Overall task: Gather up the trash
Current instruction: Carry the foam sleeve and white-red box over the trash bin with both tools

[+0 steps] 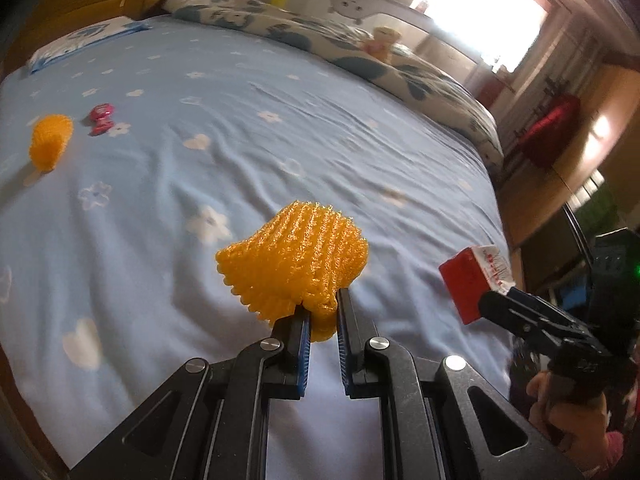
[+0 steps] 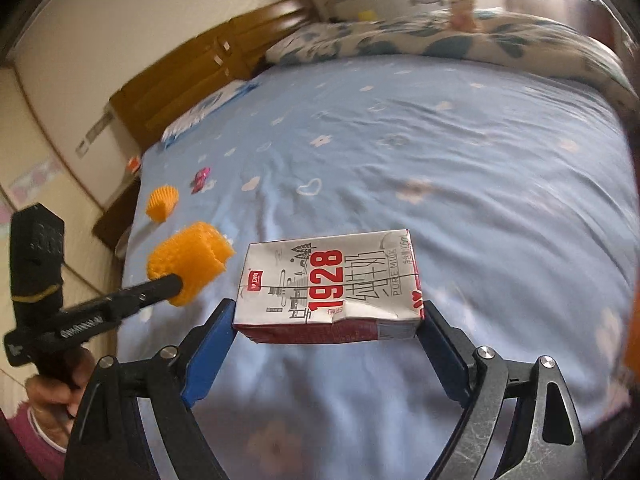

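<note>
Two orange foam nets: one clamped in left gripper, one on bed. One milk carton clamped in right gripper. One pink wrapper beside far net.

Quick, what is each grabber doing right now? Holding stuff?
Left gripper: shut on the orange foam net, held above the bed.
Right gripper: shut on the milk carton, pinched between both fingers.
</note>
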### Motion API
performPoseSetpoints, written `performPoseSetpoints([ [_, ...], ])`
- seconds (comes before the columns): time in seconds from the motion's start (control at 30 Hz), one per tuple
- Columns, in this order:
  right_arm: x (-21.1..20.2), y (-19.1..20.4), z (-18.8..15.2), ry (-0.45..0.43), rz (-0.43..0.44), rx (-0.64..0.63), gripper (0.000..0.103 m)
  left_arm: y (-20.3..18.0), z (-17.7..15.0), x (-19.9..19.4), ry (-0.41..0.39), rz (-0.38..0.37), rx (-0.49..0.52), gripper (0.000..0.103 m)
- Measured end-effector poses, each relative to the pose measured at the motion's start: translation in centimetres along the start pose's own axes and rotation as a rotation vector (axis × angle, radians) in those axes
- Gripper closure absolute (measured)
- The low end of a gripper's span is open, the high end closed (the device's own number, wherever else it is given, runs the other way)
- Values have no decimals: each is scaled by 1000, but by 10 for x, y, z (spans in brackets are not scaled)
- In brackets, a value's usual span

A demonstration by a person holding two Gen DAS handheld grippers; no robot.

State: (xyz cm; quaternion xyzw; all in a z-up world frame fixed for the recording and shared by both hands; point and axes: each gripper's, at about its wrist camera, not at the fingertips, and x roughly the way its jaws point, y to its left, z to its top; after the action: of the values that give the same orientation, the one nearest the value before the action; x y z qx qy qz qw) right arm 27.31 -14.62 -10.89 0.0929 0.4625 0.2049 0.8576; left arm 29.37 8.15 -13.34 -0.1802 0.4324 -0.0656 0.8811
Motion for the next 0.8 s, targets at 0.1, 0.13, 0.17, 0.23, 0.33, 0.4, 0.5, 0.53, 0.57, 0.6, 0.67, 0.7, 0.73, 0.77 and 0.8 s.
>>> performPoseSetpoints([
  [0.1, -22, -4, -16, -20, -14, 45, 14, -19, -15, -13, 13, 1, 44, 93],
  [0.13, -31, -7, -23, -28, -16, 61, 14, -25, -20, -16, 18, 2, 58, 93],
  [0.17, -37, -8, -27, -33, -22, 71, 14, -32, -24, -20, 23, 5, 74, 93],
  [0.23, -48, -10, -37, -39, -27, 84, 14, -43, -34, -26, 31, 5, 99, 93],
  [0.33, -63, -14, -51, -49, -29, 105, 14, -64, -47, -38, 40, -3, 129, 93],
  [0.4, -73, -18, -62, -62, -30, 125, 14, -77, -56, -45, 40, -7, 150, 93],
  [0.5, -89, -24, -74, -85, -38, 142, 14, -93, -68, -54, 39, -16, 181, 93],
  [0.53, -95, -26, -78, -96, -33, 153, 14, -98, -72, -56, 44, -18, 193, 93],
  [0.57, -100, -28, -80, -105, -31, 160, 14, -103, -76, -57, 46, -20, 203, 93],
  [0.6, -105, -30, -83, -115, -32, 164, 14, -108, -80, -59, 47, -17, 217, 93],
  [0.67, -114, -32, -89, -130, -32, 172, 14, -116, -85, -61, 53, -15, 233, 93],
  [0.7, -117, -33, -91, -135, -29, 176, 14, -119, -87, -62, 57, -16, 238, 93],
  [0.73, -122, -34, -94, -139, -23, 178, 14, -123, -89, -63, 59, -14, 245, 93],
  [0.77, -124, -35, -96, -143, -22, 178, 14, -128, -91, -65, 58, -7, 254, 93],
  [0.8, -128, -35, -98, -149, -26, 176, 14, -131, -93, -65, 59, -4, 258, 93],
])
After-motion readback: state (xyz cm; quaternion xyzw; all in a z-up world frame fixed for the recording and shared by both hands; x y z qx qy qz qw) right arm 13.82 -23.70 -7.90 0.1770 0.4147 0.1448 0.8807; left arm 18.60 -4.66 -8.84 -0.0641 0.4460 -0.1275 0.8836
